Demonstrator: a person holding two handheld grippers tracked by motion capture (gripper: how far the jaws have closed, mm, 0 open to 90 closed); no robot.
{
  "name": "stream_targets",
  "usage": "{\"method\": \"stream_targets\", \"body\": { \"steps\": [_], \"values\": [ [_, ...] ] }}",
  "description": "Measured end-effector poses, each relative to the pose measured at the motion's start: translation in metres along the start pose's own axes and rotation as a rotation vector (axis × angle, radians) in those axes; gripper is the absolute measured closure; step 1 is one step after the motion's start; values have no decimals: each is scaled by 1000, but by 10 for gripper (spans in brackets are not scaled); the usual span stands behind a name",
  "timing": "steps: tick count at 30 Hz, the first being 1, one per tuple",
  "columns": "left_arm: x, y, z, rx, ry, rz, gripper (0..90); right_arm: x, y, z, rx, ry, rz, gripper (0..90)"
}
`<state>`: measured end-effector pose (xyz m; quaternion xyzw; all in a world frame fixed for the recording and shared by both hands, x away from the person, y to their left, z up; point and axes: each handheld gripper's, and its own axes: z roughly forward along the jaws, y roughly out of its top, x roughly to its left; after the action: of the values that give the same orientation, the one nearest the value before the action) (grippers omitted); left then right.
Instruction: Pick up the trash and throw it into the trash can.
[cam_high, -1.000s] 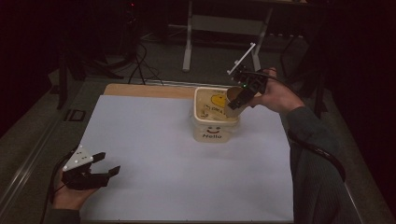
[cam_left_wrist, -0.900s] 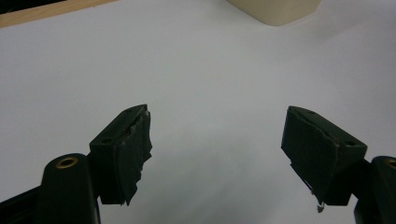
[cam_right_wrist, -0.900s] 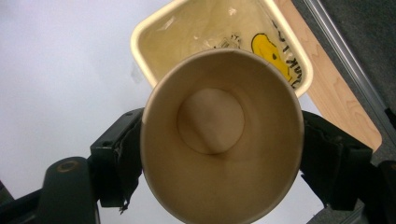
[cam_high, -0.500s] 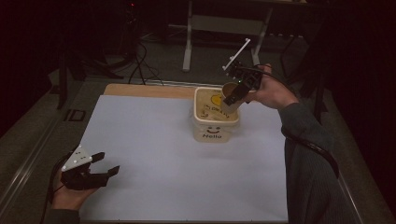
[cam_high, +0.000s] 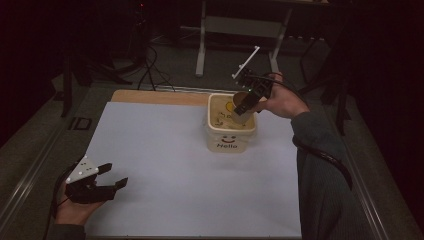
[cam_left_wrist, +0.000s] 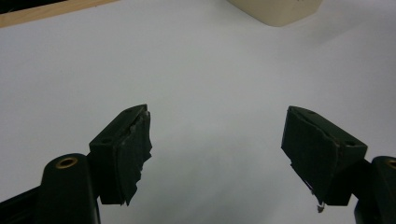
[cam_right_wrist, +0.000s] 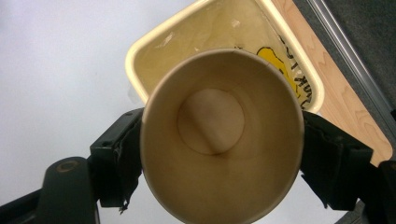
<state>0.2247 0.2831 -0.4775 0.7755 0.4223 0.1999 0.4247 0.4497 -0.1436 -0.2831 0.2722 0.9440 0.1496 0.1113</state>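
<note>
I had the right gripper clamped on the paper cup over the tub, probably dropping it in; left gripper idled open, well away from the tub.

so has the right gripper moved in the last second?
Barely. The right gripper with the paper cup has edged slightly up and back, still above the cream tub.

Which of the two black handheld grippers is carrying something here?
The right gripper, shut on a tan paper cup above the cream "Hello" tub. The left gripper hangs open over the white tabletop.
</note>
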Motion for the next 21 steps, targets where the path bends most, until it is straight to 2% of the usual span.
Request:
{"method": "stream_targets", "body": {
  "steps": [7, 21],
  "values": [
    [0, 0, -2, -5, 1, -1, 238, 1, -1, 11, 20, 5, 5, 215],
    [0, 0, -1, -3, 1, -1, 237, 0, -2, 18, 30, 10, 18, 209]
  ]
}}
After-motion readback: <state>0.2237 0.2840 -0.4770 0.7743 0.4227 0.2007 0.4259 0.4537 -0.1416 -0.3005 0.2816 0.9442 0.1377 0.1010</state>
